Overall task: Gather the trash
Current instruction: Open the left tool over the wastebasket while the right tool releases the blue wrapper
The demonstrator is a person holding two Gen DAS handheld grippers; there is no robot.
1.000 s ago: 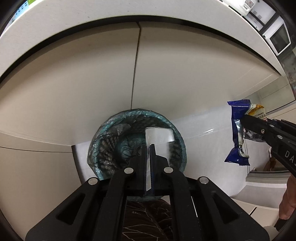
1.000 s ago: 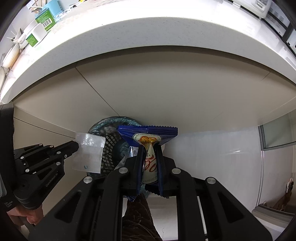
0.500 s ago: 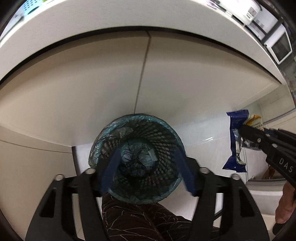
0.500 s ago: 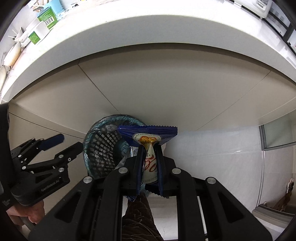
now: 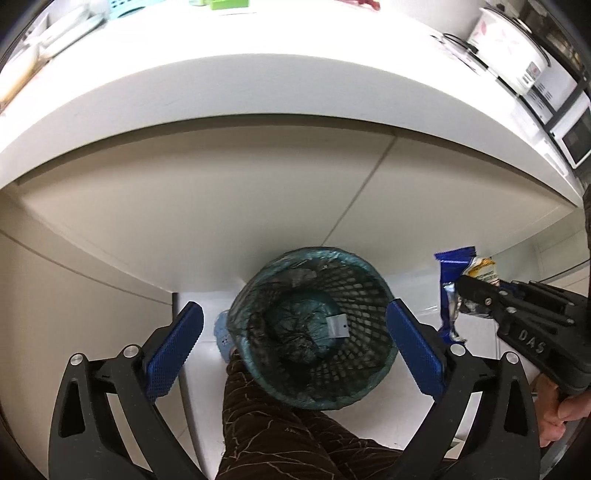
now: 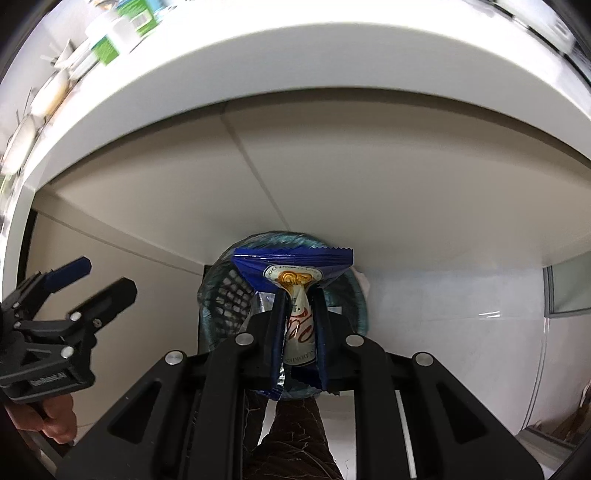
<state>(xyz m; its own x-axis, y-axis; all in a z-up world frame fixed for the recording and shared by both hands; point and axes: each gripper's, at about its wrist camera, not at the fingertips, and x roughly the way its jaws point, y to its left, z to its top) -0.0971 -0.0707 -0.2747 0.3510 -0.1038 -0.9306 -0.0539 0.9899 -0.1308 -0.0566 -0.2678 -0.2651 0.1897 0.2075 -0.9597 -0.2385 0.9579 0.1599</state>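
Observation:
A black mesh bin point(image 5: 317, 255) with a teal liner stands on the floor against the cabinet. A small clear plastic piece point(image 5: 338, 325) lies inside it. My left gripper point(image 5: 293, 306) hangs above the bin, its blue-padded jaws opening wide with nothing between them; in the right wrist view the left gripper point(image 6: 100, 279) is at the left. My right gripper point(image 6: 300, 291) is shut on a blue snack wrapper point(image 6: 291, 258) and hovers over the bin point(image 6: 225, 295). From the left wrist, the right gripper point(image 5: 461, 291) and the wrapper point(image 5: 447, 291) are just right of the bin.
A white countertop point(image 5: 258, 92) overhangs beige cabinet doors point(image 5: 184, 203) behind the bin. Cartons point(image 6: 122, 33) and appliances point(image 5: 517, 55) sit on the counter. A person's leg in dark patterned trousers point(image 5: 280, 424) stands beside the bin on white floor tiles point(image 6: 443, 314).
The left gripper opened and let go of the clear plastic piece, which now lies in the bin, then drew back. The right gripper carried the wrapper leftward over the bin.

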